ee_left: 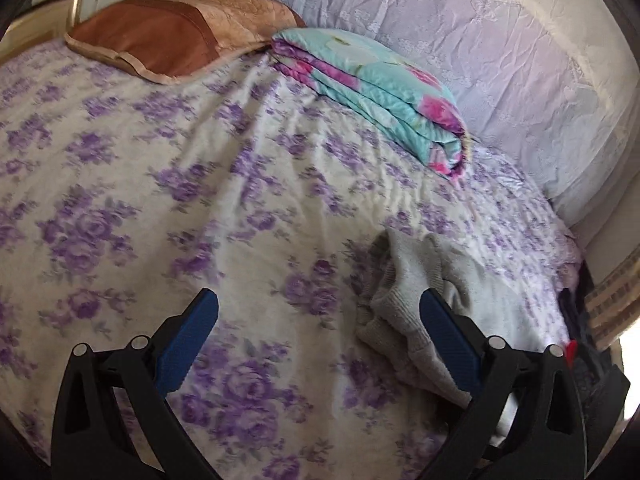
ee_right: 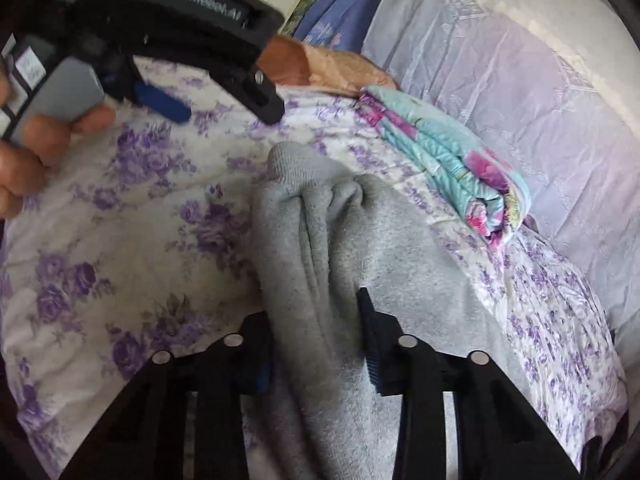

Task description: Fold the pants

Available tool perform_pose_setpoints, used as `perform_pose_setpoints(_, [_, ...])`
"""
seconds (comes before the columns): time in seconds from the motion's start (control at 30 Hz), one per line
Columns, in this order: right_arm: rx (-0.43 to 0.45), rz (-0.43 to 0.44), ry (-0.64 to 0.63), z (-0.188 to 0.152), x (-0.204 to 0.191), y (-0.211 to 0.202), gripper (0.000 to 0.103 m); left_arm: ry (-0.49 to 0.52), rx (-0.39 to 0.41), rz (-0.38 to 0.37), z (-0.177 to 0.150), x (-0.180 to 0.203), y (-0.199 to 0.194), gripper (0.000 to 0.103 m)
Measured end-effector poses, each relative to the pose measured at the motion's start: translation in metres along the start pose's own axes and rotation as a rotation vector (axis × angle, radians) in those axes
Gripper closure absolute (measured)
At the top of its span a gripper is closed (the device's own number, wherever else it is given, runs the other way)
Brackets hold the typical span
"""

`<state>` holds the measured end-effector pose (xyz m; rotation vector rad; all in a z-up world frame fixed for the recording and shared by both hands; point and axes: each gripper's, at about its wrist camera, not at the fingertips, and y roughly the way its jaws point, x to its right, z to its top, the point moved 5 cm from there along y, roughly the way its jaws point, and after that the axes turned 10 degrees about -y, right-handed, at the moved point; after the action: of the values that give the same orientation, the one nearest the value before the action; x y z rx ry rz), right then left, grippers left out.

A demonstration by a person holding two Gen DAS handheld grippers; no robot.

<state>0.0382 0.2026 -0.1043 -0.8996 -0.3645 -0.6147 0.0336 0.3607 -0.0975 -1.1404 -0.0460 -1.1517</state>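
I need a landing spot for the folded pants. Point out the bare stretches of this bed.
Free: the purple-flowered bedspread between the brown satin pillow, the open left gripper and the grey fleece pants. Crowded: the far edge, where the folded turquoise floral quilt lies beside the pillow.

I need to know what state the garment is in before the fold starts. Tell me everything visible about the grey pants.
The grey pants look like soft fleece sweatpants, with a ribbed band at the far end. They lie bunched and creased lengthwise on the purple-flowered bedspread, not spread flat. The right gripper has a thick fold of the fabric pinched between its fingers. The left gripper is open beside them, one finger over their edge, holding nothing. Their near end is hidden.
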Motion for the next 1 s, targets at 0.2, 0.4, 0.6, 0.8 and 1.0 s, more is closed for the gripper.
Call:
perform_pose_setpoints(0.2, [0.041,-0.029,0.08,-0.001,0.006,-0.01,0.072,-0.071,-0.194,-0.232,-0.018,0.025,0.013,0.004])
perform_pose_setpoints(0.4, [0.065,-0.042,0.124,-0.003,0.008,-0.019,0.072,-0.194,-0.396,-0.386,-0.042,0.037,0.037,0.004])
perform_pose_setpoints(0.6, [0.082,-0.05,0.145,-0.005,0.01,-0.023,0.072,-0.22,-0.421,-0.397,-0.047,0.053,0.065,0.005])
perform_pose_setpoints(0.8, [0.088,-0.068,0.156,-0.008,0.01,-0.024,0.069,-0.253,-0.422,-0.442,-0.048,0.066,0.083,0.051])
perform_pose_setpoints(1.0, [0.154,-0.046,0.286,-0.032,0.031,-0.071,0.045,-0.193,-0.35,-0.455,-0.042,0.071,0.074,0.06])
